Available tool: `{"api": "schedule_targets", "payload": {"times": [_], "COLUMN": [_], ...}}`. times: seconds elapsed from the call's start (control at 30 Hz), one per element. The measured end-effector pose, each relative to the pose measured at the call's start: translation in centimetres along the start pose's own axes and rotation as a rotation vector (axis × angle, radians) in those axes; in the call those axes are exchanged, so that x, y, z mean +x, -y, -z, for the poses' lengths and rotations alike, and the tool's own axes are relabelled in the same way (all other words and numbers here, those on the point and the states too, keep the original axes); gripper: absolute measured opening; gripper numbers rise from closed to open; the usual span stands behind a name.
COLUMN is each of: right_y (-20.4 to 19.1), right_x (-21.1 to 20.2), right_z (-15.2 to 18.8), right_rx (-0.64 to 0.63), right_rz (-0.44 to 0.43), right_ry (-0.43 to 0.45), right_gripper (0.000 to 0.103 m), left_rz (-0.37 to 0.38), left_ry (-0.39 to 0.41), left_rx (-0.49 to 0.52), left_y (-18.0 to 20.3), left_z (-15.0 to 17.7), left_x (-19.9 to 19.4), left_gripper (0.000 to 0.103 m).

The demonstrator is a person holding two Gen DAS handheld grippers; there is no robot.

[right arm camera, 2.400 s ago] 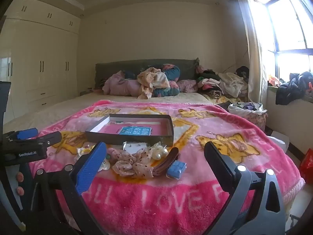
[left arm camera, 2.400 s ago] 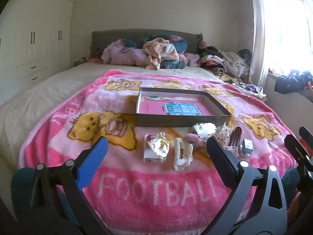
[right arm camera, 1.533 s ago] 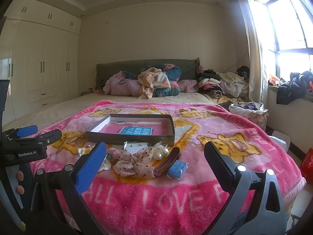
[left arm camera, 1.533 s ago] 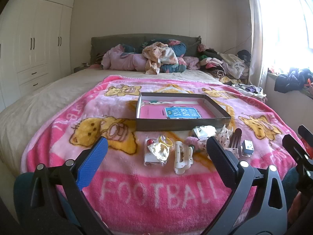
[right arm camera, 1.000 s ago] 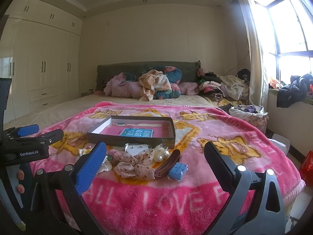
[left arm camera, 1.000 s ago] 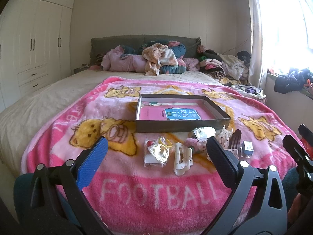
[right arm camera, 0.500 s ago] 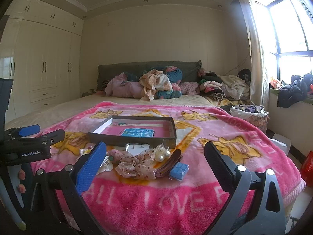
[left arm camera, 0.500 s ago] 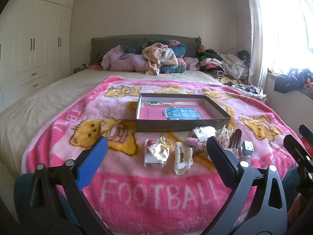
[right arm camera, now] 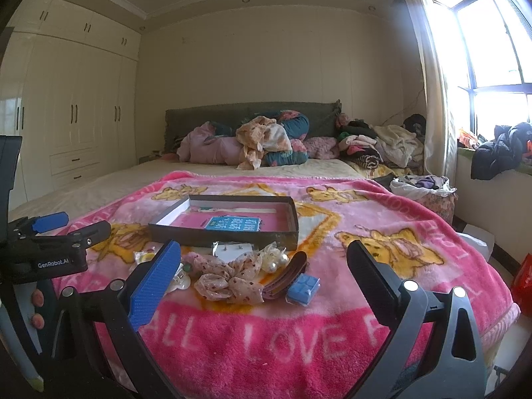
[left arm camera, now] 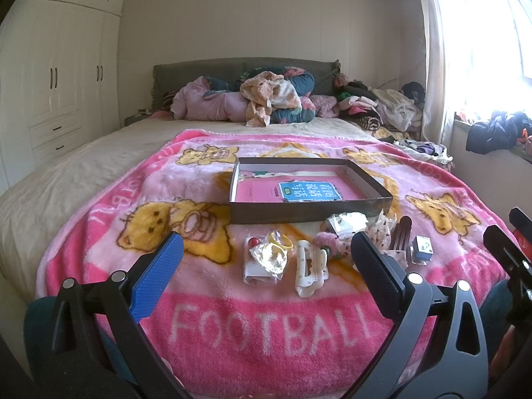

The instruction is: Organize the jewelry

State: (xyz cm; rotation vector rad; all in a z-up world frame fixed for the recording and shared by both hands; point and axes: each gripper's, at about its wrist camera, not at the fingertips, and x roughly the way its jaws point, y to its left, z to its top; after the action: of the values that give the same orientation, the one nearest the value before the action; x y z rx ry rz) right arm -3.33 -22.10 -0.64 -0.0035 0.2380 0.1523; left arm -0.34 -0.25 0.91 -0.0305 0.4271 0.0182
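Observation:
A shallow dark box (left arm camera: 309, 211) with a pink and blue card inside lies on the pink blanket; it also shows in the right wrist view (right arm camera: 226, 232). In front of it lie a white hair claw (left arm camera: 311, 267), a bagged yellow ring (left arm camera: 269, 257), a dotted fabric bow (right arm camera: 229, 276), a brown clip (right arm camera: 286, 277), pearl pieces (right arm camera: 276, 259) and a small blue box (right arm camera: 303, 288). My left gripper (left arm camera: 266, 259) is open and empty, held short of the items. My right gripper (right arm camera: 262, 271) is open and empty, also short of them.
The pink FOOTBALL blanket (left arm camera: 266, 326) covers the bed's near end. Piled clothes and bedding (left arm camera: 272, 103) lie at the headboard. White wardrobes (left arm camera: 50, 93) stand left; a window sill with dark clothes (left arm camera: 498, 133) is right. A laundry bag (right arm camera: 429, 193) sits beside the bed.
Both views have tilted up slightly, so the box and items sit a little lower in frame. Both grippers stayed open; nothing on the blanket moved.

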Motion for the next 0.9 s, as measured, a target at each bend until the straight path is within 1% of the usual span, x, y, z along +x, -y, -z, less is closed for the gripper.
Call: {"api": "schedule_targets", "payload": {"times": [0.27, 0.5, 0.63, 0.77, 0.83, 0.9], "right_y": [0.2, 0.3, 0.0, -0.8, -1.4, -2.0], "right_x": [0.1, 0.6, 1.8, 3.5, 4.4, 5.3], "right_z": [0.1, 0.3, 0.4, 0.5, 0.6, 0.9], "right_rx": [0.008, 0.005, -0.004, -0.027, -0.037, -0.049], "right_rz": [-0.001, -0.005, -0.037, -0.072, -0.091, -0.113], "right_ry": [-0.006, -0.021, -0.065, -0.116, -0.141, -0.166], "right_gripper": [0.097, 0.097, 0.097, 0.097, 0.097, 0.097], "left_rz": [0.003, 0.005, 0.000, -0.041, -0.047, -0.055], "left_ry": [0.000, -0.015, -0.040, -0.084, -0.114, -0.132], "left_rx": [0.001, -0.010, -0.029, -0.058, -0.073, -0.076], "left_y": [0.0, -0.6, -1.9, -4.3, -5.8, -6.4], "left_z": [0.1, 0.0, 0.0, 0.1, 0.1, 0.1], "left_x": [0.1, 0.3, 1.5, 3.4, 4.3, 4.7], "left_gripper": [0.092, 0.092, 0.092, 0.092, 0.092, 0.092]}}
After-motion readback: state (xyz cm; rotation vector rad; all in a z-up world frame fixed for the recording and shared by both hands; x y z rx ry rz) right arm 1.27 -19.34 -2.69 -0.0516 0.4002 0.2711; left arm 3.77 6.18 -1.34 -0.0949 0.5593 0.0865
